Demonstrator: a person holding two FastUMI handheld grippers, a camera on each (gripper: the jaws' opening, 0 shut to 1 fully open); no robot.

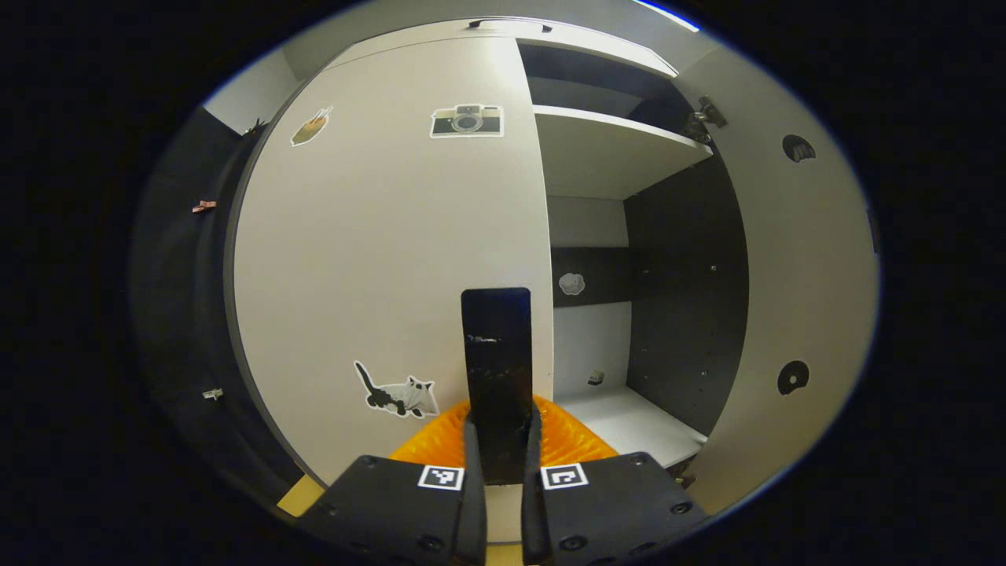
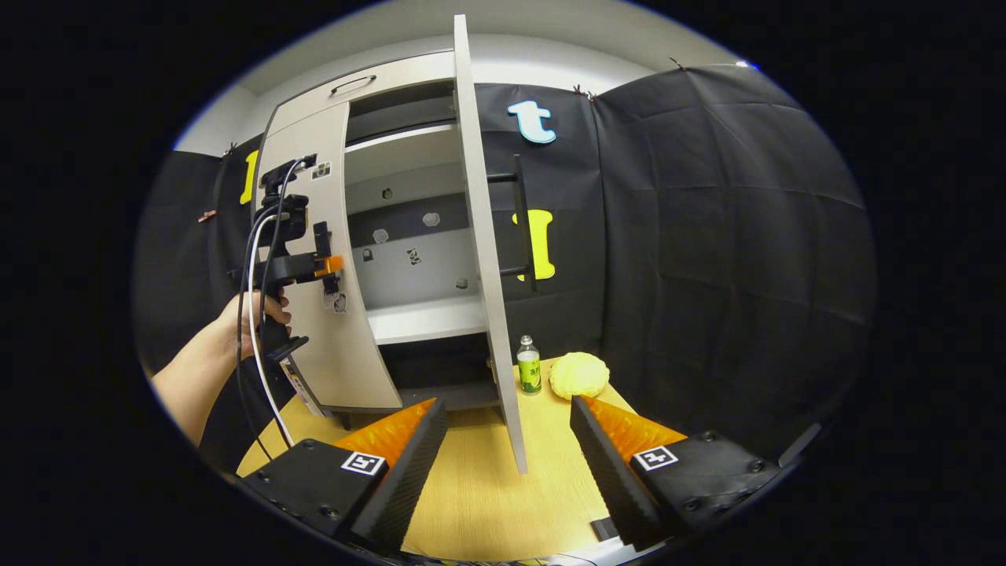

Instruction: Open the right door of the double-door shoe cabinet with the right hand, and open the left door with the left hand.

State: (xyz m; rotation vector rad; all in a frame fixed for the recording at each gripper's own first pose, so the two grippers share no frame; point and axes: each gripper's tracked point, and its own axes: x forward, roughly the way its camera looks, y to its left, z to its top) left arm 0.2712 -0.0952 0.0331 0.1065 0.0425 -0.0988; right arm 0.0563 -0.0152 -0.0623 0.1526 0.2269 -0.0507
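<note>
The cabinet (image 2: 409, 318) stands on a wooden table (image 2: 487, 487). Its right door (image 2: 483, 259) is swung wide open, edge-on in the right gripper view, and the right gripper (image 2: 507, 440) hangs before it with fingers spread apart, grasping nothing. The left door (image 1: 393, 259) looks closed or nearly so. The left gripper (image 1: 497, 440) has its fingers clenched on that door's handle (image 1: 497, 346), a hand (image 2: 255, 314) holding it. A bottle (image 2: 529, 366) and something yellow (image 2: 579, 375) sit beside the cabinet.

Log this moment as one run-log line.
right door: open | left door: closed | left gripper: shut on left door handle | right gripper: open, clear of right door
</note>
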